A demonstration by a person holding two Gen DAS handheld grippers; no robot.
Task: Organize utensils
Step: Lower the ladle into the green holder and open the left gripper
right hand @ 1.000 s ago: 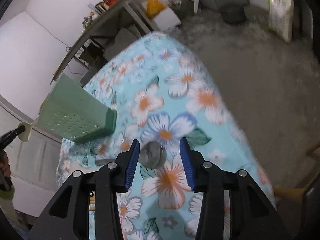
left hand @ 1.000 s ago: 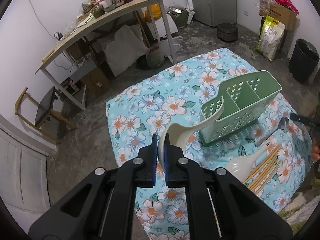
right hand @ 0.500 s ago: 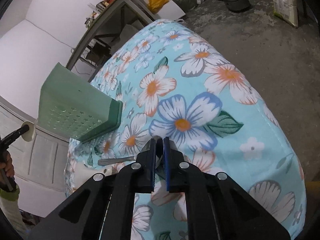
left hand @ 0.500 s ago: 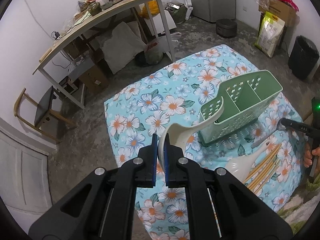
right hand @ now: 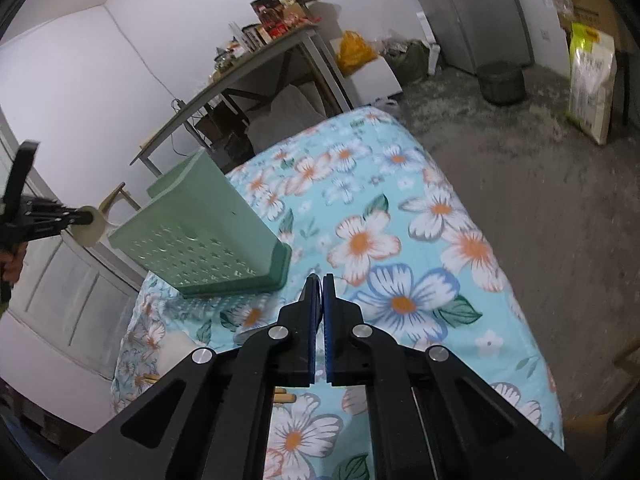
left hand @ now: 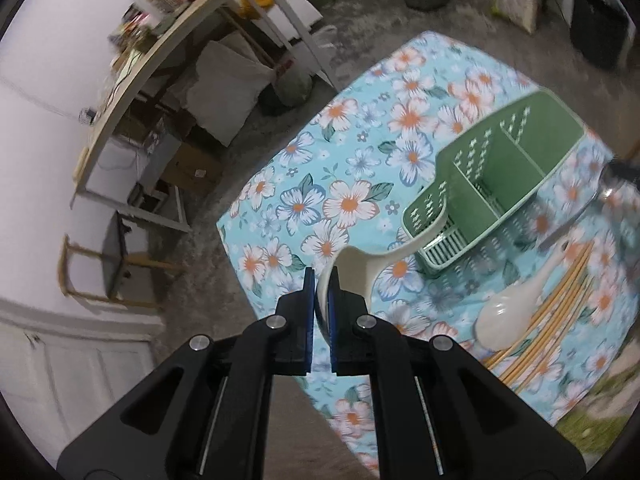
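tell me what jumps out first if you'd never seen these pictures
The bright floral tablecloth fills both views. On it stands a green utensil caddy, all of its compartments in view empty. The left gripper is shut on a cream ladle whose handle reaches toward the caddy; a cream rice paddle and bamboo chopsticks lie to the right.

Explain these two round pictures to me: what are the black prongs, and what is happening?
A person holds a two-fingered gripper in each hand, and a wide-angle camera on each looks along its jaws. In the left view, the left gripper is shut on a cream spoon. On the floral cloth are a green caddy, a second cream spoon and chopsticks. The right gripper has its jaws just closed on a metal spoon.
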